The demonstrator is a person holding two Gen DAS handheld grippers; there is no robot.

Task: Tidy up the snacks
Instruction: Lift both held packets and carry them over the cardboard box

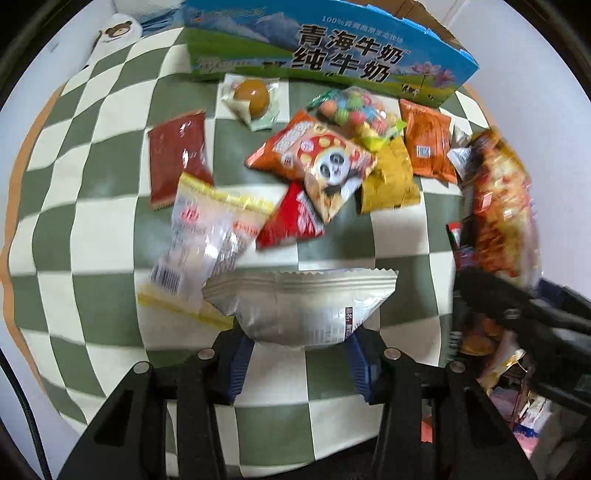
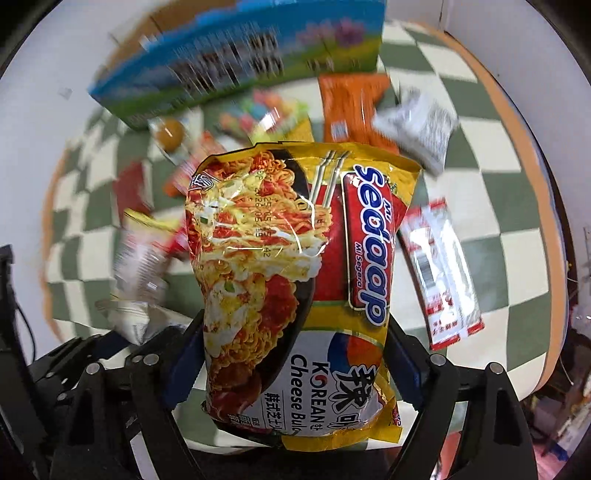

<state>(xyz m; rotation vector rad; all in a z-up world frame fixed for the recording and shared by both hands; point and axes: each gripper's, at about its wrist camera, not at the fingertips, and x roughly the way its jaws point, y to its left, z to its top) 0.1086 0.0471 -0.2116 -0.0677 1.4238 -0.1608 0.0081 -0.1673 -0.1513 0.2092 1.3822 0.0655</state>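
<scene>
Where crinkled, glossy: noodle packet

This looks like a home room, with a snack-sorting spot set up on the floor or a low surface. A soft green-and-cream checkered mat with an orange border lies over a plain white surface. At twelve o'clock in the left wrist view stands an opened milk carton box printed with Chinese characters. At eleven o'clock sits a white item with a cartoon bear. At four o'clock, household clutter shows, blurred.
</scene>
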